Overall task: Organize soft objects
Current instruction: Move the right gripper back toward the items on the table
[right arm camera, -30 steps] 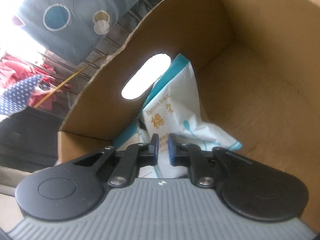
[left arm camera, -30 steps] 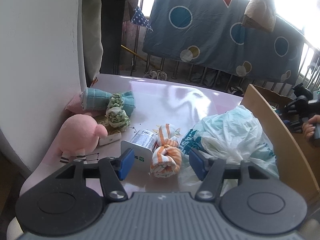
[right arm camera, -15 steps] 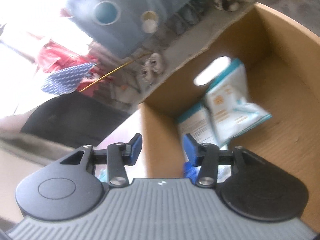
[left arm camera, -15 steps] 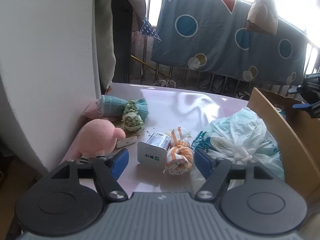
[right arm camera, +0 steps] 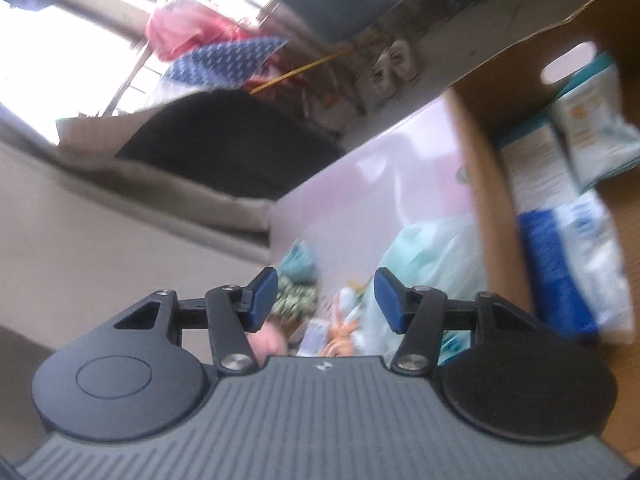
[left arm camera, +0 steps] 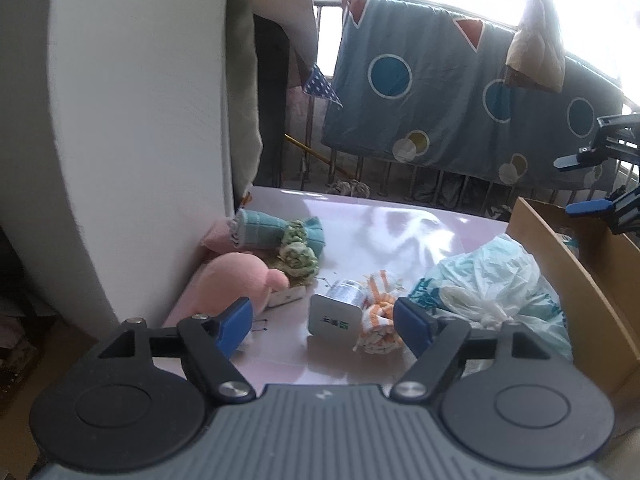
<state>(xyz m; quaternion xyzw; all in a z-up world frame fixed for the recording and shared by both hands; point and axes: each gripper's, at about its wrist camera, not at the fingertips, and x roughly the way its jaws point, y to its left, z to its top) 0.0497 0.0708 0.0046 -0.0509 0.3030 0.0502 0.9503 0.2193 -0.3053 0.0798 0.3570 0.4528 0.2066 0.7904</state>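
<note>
On the pink table (left arm camera: 392,236) lie a pink plush toy (left arm camera: 236,280), a rolled teal towel (left arm camera: 260,232), a green knotted cloth (left arm camera: 298,254), a silver pouch (left arm camera: 338,308), an orange-striped cloth (left arm camera: 380,320) and a crumpled plastic bag (left arm camera: 492,284). My left gripper (left arm camera: 322,322) hangs above the near table edge, jaws opening, nothing between them. My right gripper (right arm camera: 326,300) is high over the table beside the cardboard box (right arm camera: 476,184), jaws opening and empty; its blue pads (left arm camera: 580,160) show at the far right of the left wrist view. Tissue packs (right arm camera: 588,136) lie inside the box.
A white wall or pillar (left arm camera: 132,140) borders the table's left side. Behind the table a blue dotted blanket (left arm camera: 460,92) hangs on a railing. The cardboard box (left arm camera: 560,264) stands against the table's right edge.
My right gripper let go of the tissue pack, opened, and rose out of the box toward the table. My left gripper drew back and up while opening wider.
</note>
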